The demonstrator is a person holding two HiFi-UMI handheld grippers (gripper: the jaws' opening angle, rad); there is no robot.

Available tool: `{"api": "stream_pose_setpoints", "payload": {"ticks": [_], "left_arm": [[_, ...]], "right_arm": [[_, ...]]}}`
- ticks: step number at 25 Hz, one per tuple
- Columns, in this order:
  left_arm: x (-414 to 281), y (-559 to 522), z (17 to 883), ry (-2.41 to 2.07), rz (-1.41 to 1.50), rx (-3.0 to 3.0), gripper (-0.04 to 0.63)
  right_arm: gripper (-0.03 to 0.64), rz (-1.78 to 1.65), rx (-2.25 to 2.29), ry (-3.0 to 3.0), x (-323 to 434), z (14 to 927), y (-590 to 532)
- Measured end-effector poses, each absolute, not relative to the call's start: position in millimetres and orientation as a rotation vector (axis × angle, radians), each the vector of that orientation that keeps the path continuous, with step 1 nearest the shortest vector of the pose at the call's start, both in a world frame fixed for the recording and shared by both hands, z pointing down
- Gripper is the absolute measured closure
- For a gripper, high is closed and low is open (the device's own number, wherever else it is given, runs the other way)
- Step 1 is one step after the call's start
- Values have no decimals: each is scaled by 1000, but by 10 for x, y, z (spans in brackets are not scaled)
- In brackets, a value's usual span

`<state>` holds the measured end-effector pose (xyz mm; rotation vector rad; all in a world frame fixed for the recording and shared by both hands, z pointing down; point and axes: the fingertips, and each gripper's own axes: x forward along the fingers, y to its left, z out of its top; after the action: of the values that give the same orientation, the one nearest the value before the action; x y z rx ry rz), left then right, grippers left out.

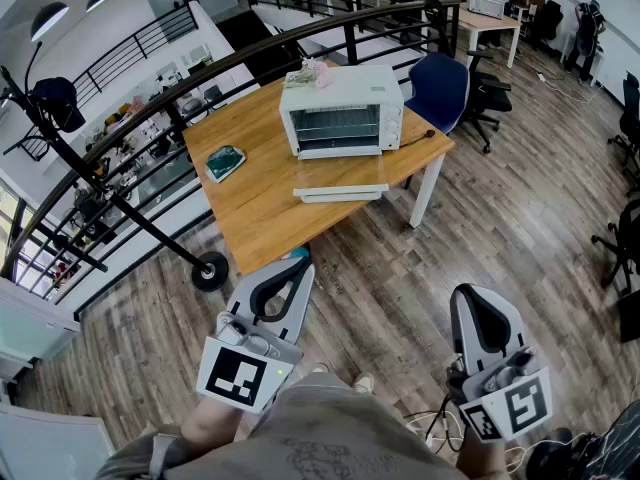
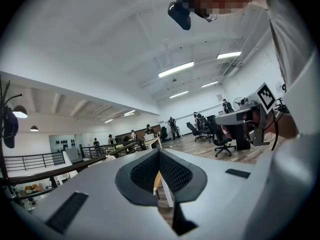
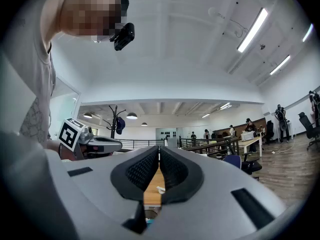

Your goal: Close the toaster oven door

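Note:
A white toaster oven (image 1: 342, 111) stands on a wooden table (image 1: 260, 203) well ahead of me. Its white door (image 1: 340, 193) lies out flat in front of it, open. My left gripper (image 1: 300, 265) is held low near my body, short of the table's near corner, with its jaws shut and nothing between them. My right gripper (image 1: 470, 293) hangs over the wood floor to the right, also shut and empty. In the left gripper view the left gripper (image 2: 159, 151) has its pads closed, tilted up toward the ceiling. The right gripper (image 3: 159, 149) in its own view is pressed shut too.
A green object (image 1: 225, 161) lies on the table's left part. A blue chair (image 1: 437, 90) stands behind the table at the right. A black railing (image 1: 150, 108) curves along the left, with a coat stand's wheeled base (image 1: 210, 271) near the table corner. Black office chairs (image 1: 628, 238) stand at the right.

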<state>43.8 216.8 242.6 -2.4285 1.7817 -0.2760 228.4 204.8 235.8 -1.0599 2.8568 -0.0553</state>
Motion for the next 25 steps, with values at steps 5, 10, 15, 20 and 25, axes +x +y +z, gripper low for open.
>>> {"api": "stream_pose_setpoints", "payload": {"ticks": [5, 10, 15, 20, 25], "left_arm": [[298, 2178, 2420, 1815, -259, -2425, 578], [249, 2235, 2439, 1817, -257, -2425, 578], [143, 2286, 2391, 1857, -194, -2359, 578], [-48, 2283, 2351, 1956, -153, -2258, 378], [-176, 2208, 2510, 1993, -215, -2279, 377]], "right_arm": [[581, -60, -1068, 2854, 2224, 2367, 2023], [582, -59, -1046, 2867, 2174, 2398, 2085], [577, -78, -1066, 2806, 2176, 2358, 2076], [396, -95, -1111, 2768, 2187, 2347, 1973], [396, -133, -1079, 2844, 2003, 2516, 1850]]}}
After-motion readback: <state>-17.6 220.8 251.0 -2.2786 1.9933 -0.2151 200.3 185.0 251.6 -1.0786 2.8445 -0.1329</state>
